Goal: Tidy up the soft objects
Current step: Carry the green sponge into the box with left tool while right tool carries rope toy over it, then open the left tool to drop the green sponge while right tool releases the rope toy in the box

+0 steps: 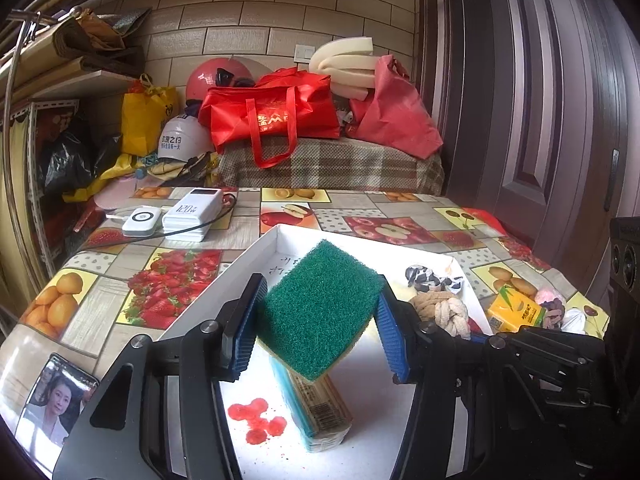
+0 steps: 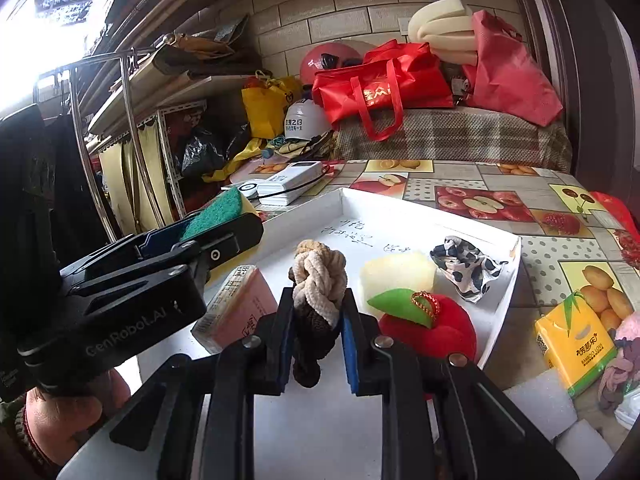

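Observation:
My left gripper [image 1: 318, 312] is shut on a green scouring sponge [image 1: 320, 308] and holds it above the white tray [image 1: 256, 256]. Under it a tissue pack [image 1: 320, 412] lies in the tray. My right gripper [image 2: 316, 336] is shut on a beige and brown knotted rope toy [image 2: 318, 284] over the tray [image 2: 508, 280]. In the right wrist view the left gripper with the sponge [image 2: 212, 212] is at the left. A pink tissue pack [image 2: 236, 308], a pale sponge [image 2: 396, 272], a red plush apple [image 2: 432, 328] and a black-and-white cloth [image 2: 466, 268] lie in the tray.
A yellow tissue pack [image 2: 574, 344], pink and purple soft items [image 2: 624, 356] and white foam blocks [image 2: 540, 404] lie right of the tray. Two white power banks [image 1: 176, 216] sit at the back left and a phone [image 1: 56, 396] at the front left. Red bags [image 1: 276, 112] stand behind the table.

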A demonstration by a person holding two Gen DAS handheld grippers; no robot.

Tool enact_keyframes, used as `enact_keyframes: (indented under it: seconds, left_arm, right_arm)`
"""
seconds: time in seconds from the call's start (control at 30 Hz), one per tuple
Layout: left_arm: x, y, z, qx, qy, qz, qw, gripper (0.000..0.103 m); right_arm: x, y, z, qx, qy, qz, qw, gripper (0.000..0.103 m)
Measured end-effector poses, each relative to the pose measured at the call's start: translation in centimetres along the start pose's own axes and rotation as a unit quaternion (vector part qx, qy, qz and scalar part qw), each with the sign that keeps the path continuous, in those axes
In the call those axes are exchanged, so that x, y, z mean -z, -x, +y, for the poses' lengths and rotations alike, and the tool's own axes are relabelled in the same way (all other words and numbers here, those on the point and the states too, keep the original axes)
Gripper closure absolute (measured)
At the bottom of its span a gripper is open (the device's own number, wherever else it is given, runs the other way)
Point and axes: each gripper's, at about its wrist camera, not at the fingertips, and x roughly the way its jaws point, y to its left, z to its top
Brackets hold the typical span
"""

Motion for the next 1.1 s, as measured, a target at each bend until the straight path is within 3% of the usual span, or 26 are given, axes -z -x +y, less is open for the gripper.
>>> enact_keyframes:
  seconds: [0.3, 0.4, 0.43, 0.47, 0.5, 0.53, 0.57, 0.63, 0.97, 1.1]
  left_arm:
    - [0.0, -1.6, 0.1, -0.003, 0.005, 0.017, 0.9998, 0.046]
    - [0.0, -1.5, -0.1, -0.015, -0.002, 0.012, 0.9998, 0.039]
    - [0.0, -1.4, -0.1, -0.024, -0.004, 0.008, 0.9997, 0.032]
    - [0.1, -1.4, 0.0, -0.028, -0.002, 0.008, 0.9996, 0.019]
    - [0.1, -1.5, 0.4, -0.026, 0.005, 0.012, 0.9996, 0.013]
    - [0.1, -1.6, 0.8, -0.025, 0.014, 0.015, 0.9995, 0.003]
    - [0.1, -1.6, 1.2, -0.026, 0.025, 0.015, 0.9992, 0.000]
    - [0.2, -1.5, 1.9, -0.028, 0.041, 0.011, 0.9987, 0.000]
    - [0.4, -0.4, 2.2, -0.032, 0.046, -0.011, 0.9983, 0.000]
    - [0.2, 0.6, 3.1, -0.047, 0.063, -0.032, 0.9964, 0.000]
  right_arm:
    - [0.1, -0.1, -0.8, 0.014, -0.022, 0.006, 1.000, 0.079]
    - [0.1, -0.1, -0.5, 0.017, -0.016, 0.007, 1.000, 0.079]
    - [0.1, -0.1, -0.4, 0.019, -0.015, 0.007, 1.000, 0.078]
    - [0.1, -0.2, -0.4, 0.021, -0.014, 0.009, 1.000, 0.071]
    - [0.1, -0.2, -0.4, 0.026, -0.015, 0.010, 1.000, 0.066]
    - [0.1, -0.2, -0.4, 0.030, -0.016, 0.010, 0.999, 0.054]
    - [0.1, -0.3, -0.5, 0.033, -0.017, 0.011, 0.999, 0.038]
    - [0.2, -0.2, -0.5, 0.036, -0.018, 0.009, 0.999, 0.017]
    - [0.2, 0.3, -0.7, 0.044, -0.022, 0.000, 0.999, 0.015]
    - [0.3, 0.0, -0.9, 0.017, -0.055, 0.002, 0.998, 0.014]
